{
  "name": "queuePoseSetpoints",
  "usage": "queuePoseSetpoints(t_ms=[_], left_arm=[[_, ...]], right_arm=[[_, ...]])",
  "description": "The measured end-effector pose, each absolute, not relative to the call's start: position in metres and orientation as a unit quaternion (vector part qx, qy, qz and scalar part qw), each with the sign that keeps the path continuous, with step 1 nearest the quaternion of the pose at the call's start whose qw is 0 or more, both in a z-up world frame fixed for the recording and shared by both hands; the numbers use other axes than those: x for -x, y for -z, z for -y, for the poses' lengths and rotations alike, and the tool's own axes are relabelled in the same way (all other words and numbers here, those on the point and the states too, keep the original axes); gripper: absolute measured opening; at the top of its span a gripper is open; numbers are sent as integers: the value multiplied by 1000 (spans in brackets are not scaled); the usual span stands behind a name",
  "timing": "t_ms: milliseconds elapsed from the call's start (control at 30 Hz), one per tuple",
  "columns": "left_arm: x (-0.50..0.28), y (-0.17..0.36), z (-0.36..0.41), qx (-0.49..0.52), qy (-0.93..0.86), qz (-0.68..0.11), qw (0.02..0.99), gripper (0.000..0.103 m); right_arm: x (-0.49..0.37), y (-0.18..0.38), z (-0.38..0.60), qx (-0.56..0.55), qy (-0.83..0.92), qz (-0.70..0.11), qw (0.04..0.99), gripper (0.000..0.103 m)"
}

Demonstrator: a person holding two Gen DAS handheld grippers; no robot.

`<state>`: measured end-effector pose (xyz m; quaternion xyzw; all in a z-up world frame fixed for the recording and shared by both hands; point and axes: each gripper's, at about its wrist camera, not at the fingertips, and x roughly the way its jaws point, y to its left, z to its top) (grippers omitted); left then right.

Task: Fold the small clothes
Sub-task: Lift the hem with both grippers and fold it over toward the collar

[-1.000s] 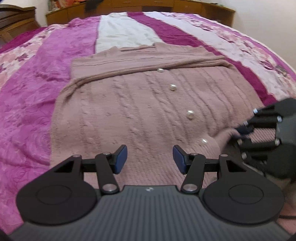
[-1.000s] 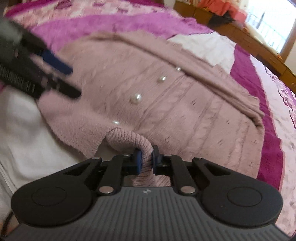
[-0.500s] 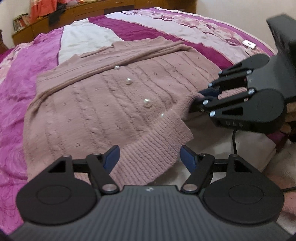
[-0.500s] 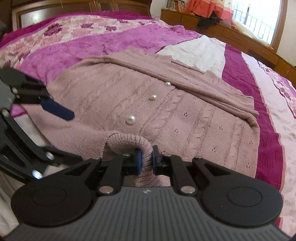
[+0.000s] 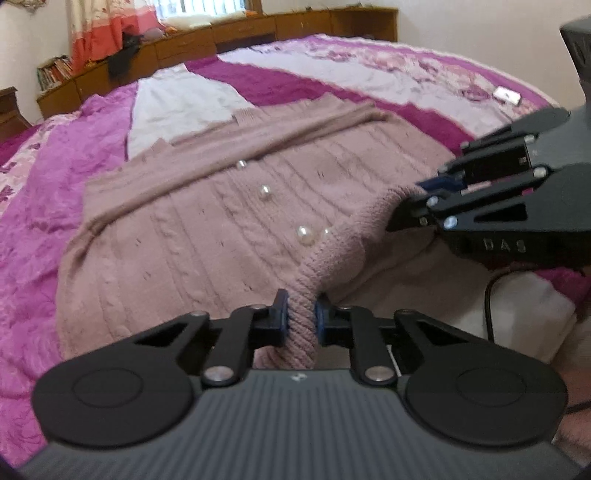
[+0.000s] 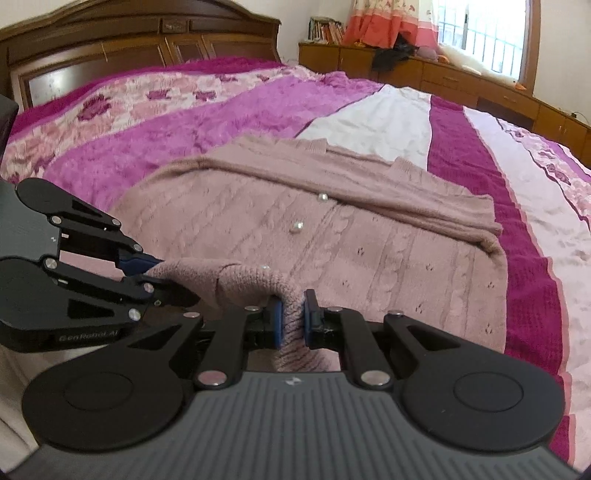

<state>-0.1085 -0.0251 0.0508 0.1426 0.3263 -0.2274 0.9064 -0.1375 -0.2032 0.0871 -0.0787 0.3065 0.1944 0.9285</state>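
The left gripper (image 5: 298, 318) is closing on the ribbed hem of the pink cardigan (image 5: 207, 236), spread mid-frame on the bed (image 5: 44, 192); the right gripper (image 6: 291, 318) pinches the hem too. Next, I think: lift together, fold toward the collar.

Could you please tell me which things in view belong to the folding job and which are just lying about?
Part of the job:
- pink cardigan, its ribbed hem pinched in both grippers
- left gripper, closing on the hem
- right gripper, shut on the hem

Just lying about:
- bedspread
- small white object on the bedspread
- books
- dark garment on the cabinets
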Motion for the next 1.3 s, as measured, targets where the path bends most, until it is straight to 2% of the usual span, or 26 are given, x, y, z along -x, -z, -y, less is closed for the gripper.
queuePoseSetpoints(t_ms=[400, 1033, 1300], left_arm=[[84, -109, 16, -88, 191, -251, 945, 14], [-8, -173, 21, -82, 151, -152, 973, 13], [-68, -174, 30, -89, 145, -142, 975, 13]], right_arm=[[109, -133, 208, 35, -199, -246, 948, 12], [-17, -196, 207, -11, -177, -167, 970, 12], [-94, -184, 204, -12, -155, -180, 971, 12]])
